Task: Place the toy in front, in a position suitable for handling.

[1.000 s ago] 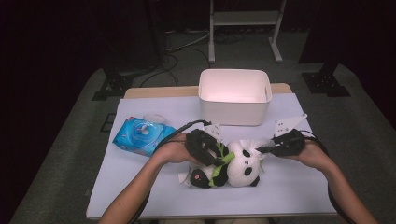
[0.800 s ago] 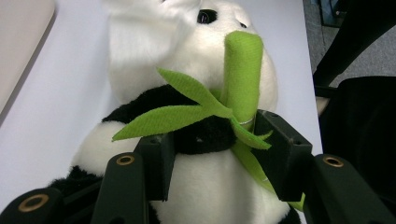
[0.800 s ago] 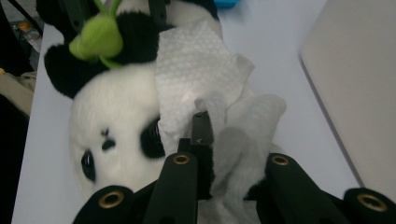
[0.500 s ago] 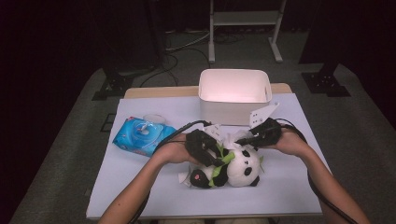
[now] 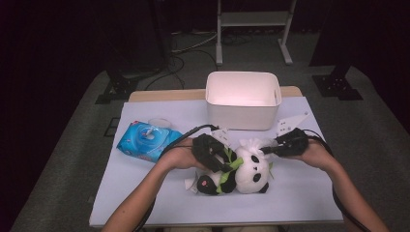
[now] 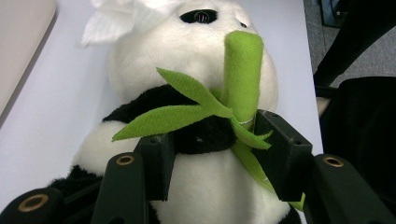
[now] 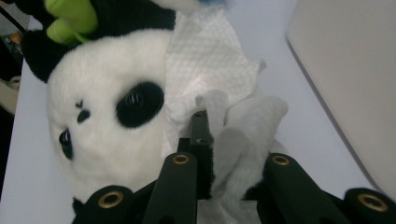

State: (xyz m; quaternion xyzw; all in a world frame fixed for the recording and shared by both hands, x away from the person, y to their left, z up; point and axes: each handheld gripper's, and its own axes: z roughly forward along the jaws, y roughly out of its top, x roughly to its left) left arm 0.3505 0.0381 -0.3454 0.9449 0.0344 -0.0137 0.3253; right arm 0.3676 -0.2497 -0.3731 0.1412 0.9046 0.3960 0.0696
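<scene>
Pale blue table (image 5: 145,193) – a plush panda (image 5: 251,166) lies just before the white bin (image 5: 241,99), clear room toward the near edge. Left gripper (image 6: 212,144) clamps its bamboo-holding arm; right gripper (image 7: 224,154) pinches a white tissue (image 7: 210,70) at its head

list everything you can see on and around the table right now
panda: 1, black and white plush with green bamboo, near table edge
wipe: 1, white, against panda's head
bin: 1, white, far side of table
wipes pack: 1, blue, table left
table: 1, pale cover
stand: 1, grey, floor behind
left gripper: 1, black, clamped on panda's chest
right gripper: 1, black, pinching wipe
</scene>
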